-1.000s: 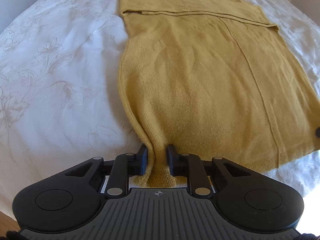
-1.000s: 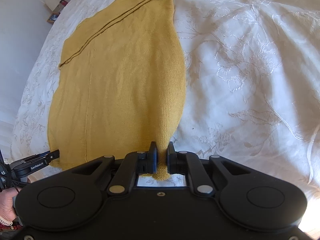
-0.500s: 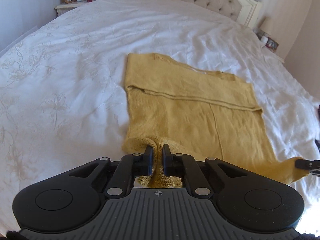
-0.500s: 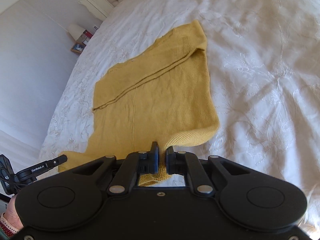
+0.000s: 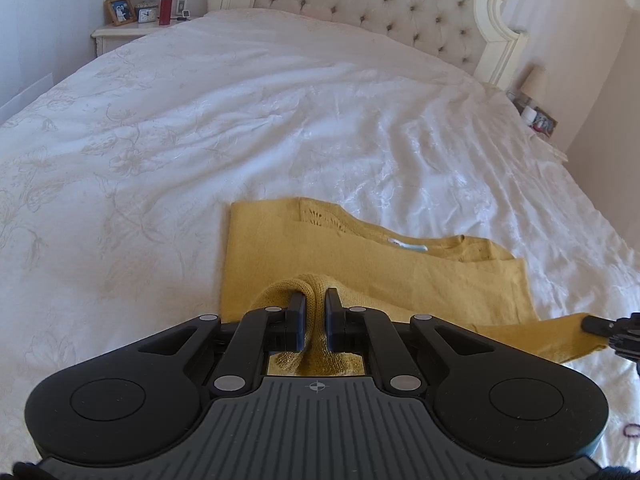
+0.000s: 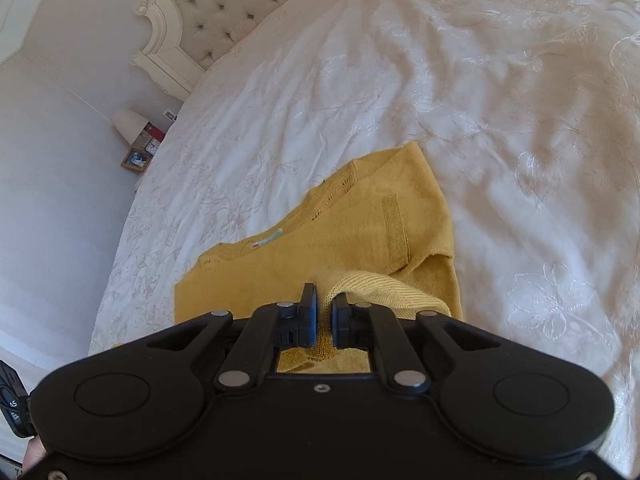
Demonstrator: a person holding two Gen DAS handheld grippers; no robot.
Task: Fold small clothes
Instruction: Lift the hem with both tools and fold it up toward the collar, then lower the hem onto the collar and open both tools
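The white embroidered bedspread (image 5: 280, 128) fills both views, running up to the tufted headboard (image 5: 372, 4), and my mustard knit sweater (image 5: 400, 280) lies flat on it near me, neckline and label toward the headboard. I judge I am mid-fold, carrying the hem up over the body toward the shoulders. My left gripper (image 5: 314, 312) is pinching one hem corner, a loop of ribbed knit bulging out above its jaws. My right gripper (image 6: 324, 314) is pinching the other corner the same way. In the left view the hem (image 5: 560, 336) stretches across to the right gripper's tip at the frame edge, fairly taut. To do this well I should travel both corners evenly, keep that tension so the hem lands straight, and line it up just short of the neckline (image 6: 304, 216) before letting go. Dropping either corner early would leave a skewed crease.
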